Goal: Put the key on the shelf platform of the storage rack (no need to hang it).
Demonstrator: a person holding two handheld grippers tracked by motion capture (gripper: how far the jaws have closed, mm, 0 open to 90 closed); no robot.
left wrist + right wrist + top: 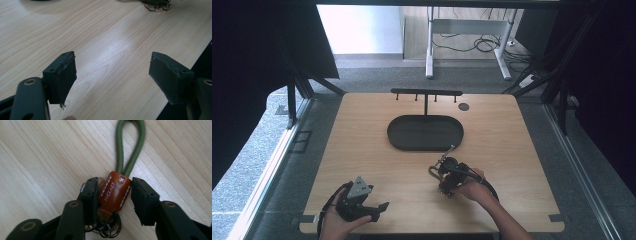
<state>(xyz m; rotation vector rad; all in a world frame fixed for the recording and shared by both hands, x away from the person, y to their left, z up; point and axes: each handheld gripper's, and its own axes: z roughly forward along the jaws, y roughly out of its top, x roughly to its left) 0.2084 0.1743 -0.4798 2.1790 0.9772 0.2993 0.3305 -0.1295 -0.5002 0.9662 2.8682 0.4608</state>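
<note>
A pale wood-grain worktop (362,145) carries a dark oval tray (425,132) toward its far middle, and just behind the tray stands a black T-shaped rack (426,93) with small pegs under its bar. A small dark round disc (463,106) lies on the worktop to the right of the rack.

The right gripper (113,192) is held near the middle of the worktop, just in front of the tray's near right edge. Between its fingers (143,197) lies a keychain (115,191): a brown leather tab with white stitching and stamped lettering, a loop of olive-green cord (131,145) running away from the tab over the wood, and dark metal rings (110,227) at the tab's near end. The left finger sits against the tab's side; the right finger is just beside its other side, with a thin gap showing, so the fingers are closed down around the tab but whether they truly pinch it cannot be told. In the high view the cord loop shows at the gripper's left tip (432,171).

The left gripper (112,75) is held low near the front left edge of the worktop, its fingers (65,75) spread wide with only bare wood between them. The grey three-cornered plate (359,187) sits on top of it.
</note>
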